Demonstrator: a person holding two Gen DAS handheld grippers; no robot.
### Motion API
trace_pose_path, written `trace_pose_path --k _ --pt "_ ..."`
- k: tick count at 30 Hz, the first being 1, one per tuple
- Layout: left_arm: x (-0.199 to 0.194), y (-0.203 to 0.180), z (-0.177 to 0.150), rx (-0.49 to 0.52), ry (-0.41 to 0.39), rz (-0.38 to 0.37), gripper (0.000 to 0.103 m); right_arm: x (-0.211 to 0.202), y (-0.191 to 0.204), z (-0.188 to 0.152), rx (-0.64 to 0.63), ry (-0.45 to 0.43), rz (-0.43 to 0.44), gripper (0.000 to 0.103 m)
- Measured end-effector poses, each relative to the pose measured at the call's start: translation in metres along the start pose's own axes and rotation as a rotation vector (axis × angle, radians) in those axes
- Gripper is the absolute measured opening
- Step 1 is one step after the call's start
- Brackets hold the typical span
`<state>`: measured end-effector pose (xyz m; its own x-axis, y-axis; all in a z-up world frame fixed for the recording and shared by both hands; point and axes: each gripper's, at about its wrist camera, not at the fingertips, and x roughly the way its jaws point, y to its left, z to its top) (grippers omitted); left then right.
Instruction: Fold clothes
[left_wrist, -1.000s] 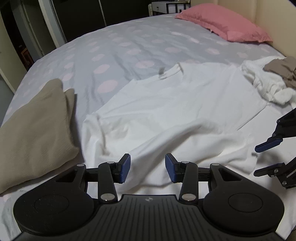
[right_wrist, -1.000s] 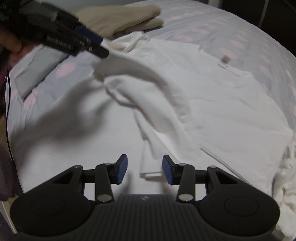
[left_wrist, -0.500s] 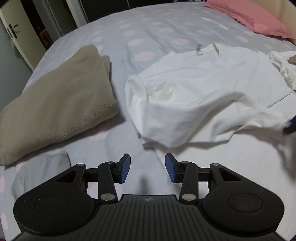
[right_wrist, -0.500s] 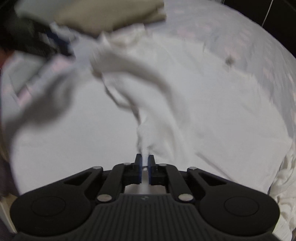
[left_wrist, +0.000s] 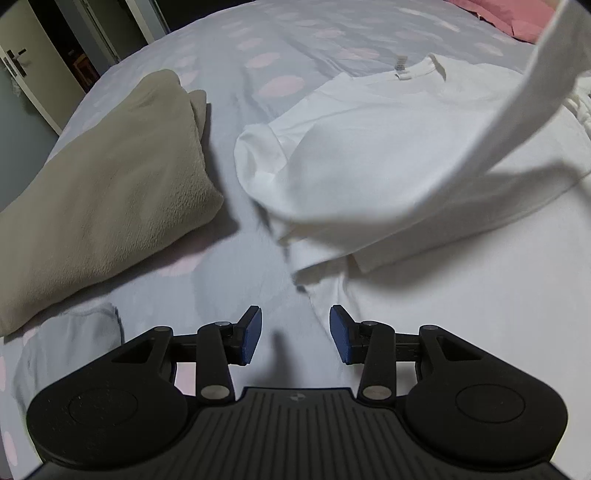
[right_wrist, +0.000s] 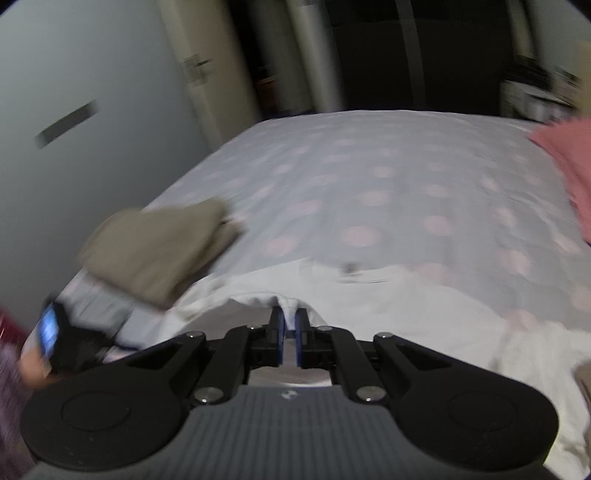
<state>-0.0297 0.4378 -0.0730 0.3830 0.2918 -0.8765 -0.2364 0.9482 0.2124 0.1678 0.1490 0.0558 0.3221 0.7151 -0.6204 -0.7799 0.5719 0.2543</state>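
Observation:
A white T-shirt (left_wrist: 388, 147) lies on the bed, its collar and label at the far side. Its near left part is bunched, and one long band of it rises slanting toward the top right. In the blurred right wrist view, my right gripper (right_wrist: 290, 314) is shut on a fold of the T-shirt (right_wrist: 266, 301) and holds it above the bed. My left gripper (left_wrist: 295, 314) is open and hangs low over the sheet, just short of the shirt's near hem corner, with nothing between its pads. It also shows as a blurred left gripper (right_wrist: 50, 332) at the lower left.
A folded beige blanket (left_wrist: 110, 184) lies left of the shirt, close to its sleeve. A pink pillow (right_wrist: 565, 166) sits at the head of the dotted bedsheet (left_wrist: 277, 48). A heap of white clothes (right_wrist: 535, 350) lies at the right. Doors (left_wrist: 22, 74) stand beyond the bed.
My right gripper shut on the shirt's near edge and rose with it, pulling up a band of cloth. My left gripper moved left and lower, toward the shirt's other near corner.

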Motion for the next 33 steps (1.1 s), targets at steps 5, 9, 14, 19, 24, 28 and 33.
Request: trace_pose_path --k 5,9,14,19,24,28,33 --pt "0.008 -0.008 0.008 0.020 -0.013 -0.019 0.039 0.020 -0.081 -0.006 0.274 0.035 -0.189 0.007" --pt "0.016 -0.022 0.009 0.077 -0.013 -0.032 0.039 0.047 -0.118 -0.031 0.385 0.143 -0.281 0.007" --pt "0.023 -0.036 0.009 0.140 -0.017 -0.009 0.039 0.059 -0.121 -0.040 0.360 0.166 -0.307 0.007" --pt "0.029 -0.033 0.014 0.131 0.015 0.003 0.007 0.054 -0.136 -0.033 0.386 0.143 -0.290 0.007" --pt "0.018 -0.025 0.015 0.092 0.014 -0.019 0.004 0.044 -0.144 -0.022 0.422 0.085 -0.261 0.007" --pt "0.014 -0.016 0.012 0.059 0.022 -0.041 0.001 0.041 -0.160 -0.021 0.492 0.077 -0.278 0.007" --pt "0.017 -0.019 0.010 0.078 0.039 -0.027 0.001 0.064 -0.166 -0.036 0.470 0.141 -0.310 0.008"
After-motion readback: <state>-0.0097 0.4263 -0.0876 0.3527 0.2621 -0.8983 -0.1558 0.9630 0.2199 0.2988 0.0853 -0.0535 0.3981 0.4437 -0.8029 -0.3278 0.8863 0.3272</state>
